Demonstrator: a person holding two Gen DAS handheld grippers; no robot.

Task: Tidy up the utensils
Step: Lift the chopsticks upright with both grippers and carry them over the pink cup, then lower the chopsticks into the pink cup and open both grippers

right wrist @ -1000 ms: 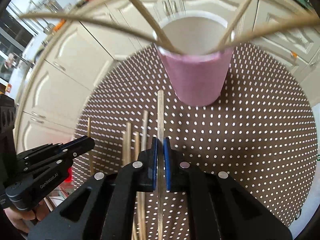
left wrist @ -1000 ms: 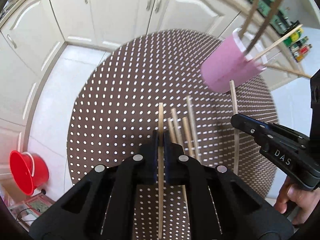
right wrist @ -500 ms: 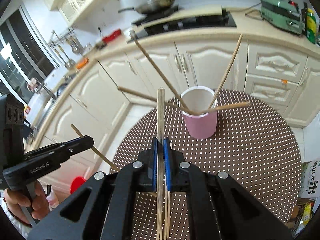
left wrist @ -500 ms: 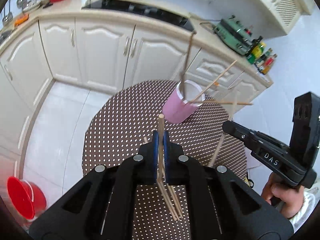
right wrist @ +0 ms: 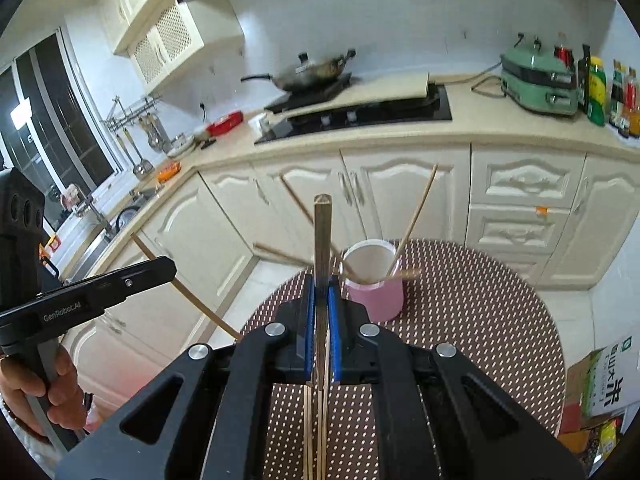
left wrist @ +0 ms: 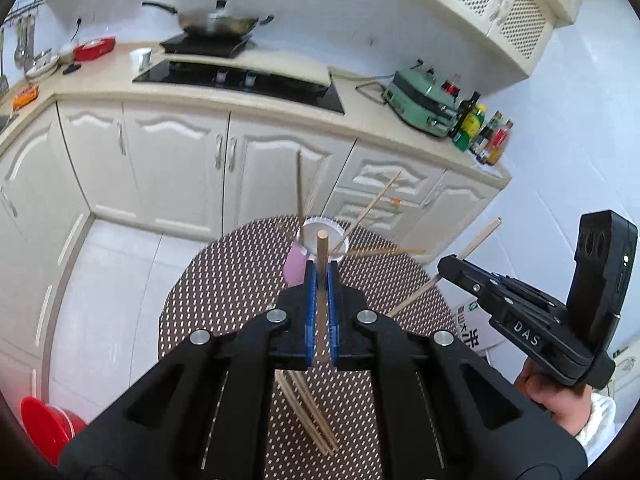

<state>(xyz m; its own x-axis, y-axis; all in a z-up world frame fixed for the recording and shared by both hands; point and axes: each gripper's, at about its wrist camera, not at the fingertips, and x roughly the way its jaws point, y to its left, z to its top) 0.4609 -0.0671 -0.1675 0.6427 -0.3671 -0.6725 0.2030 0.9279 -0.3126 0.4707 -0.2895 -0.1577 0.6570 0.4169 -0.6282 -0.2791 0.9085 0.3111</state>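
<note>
In the left wrist view my left gripper [left wrist: 321, 270] is shut on a wooden chopstick [left wrist: 321, 244] that stands up between its blue pads, high above the table. A pink cup [left wrist: 295, 268] with several chopsticks leaning in it sits behind and below. My right gripper [left wrist: 443, 267] hangs to the right, shut on a slanted chopstick [left wrist: 478, 240]. In the right wrist view the right gripper [right wrist: 321, 294] clamps its chopstick [right wrist: 322, 232] left of the pink cup [right wrist: 378, 298]. The left gripper [right wrist: 170, 269] holds its chopstick [right wrist: 200, 304] at far left. Loose chopsticks [left wrist: 308, 412] lie on the table.
The round table [right wrist: 480, 304] has a brown dotted cover. White cabinets [left wrist: 172, 168] and a counter with a hob and wok [left wrist: 218, 20] stand behind it. A red bucket [left wrist: 48, 428] is on the floor at left, a cardboard box [right wrist: 610, 384] at right.
Both grippers have risen well above the table, each with its chopstick, and tilted upward. The cup now looks small and far below, and the counter has come into view.
</note>
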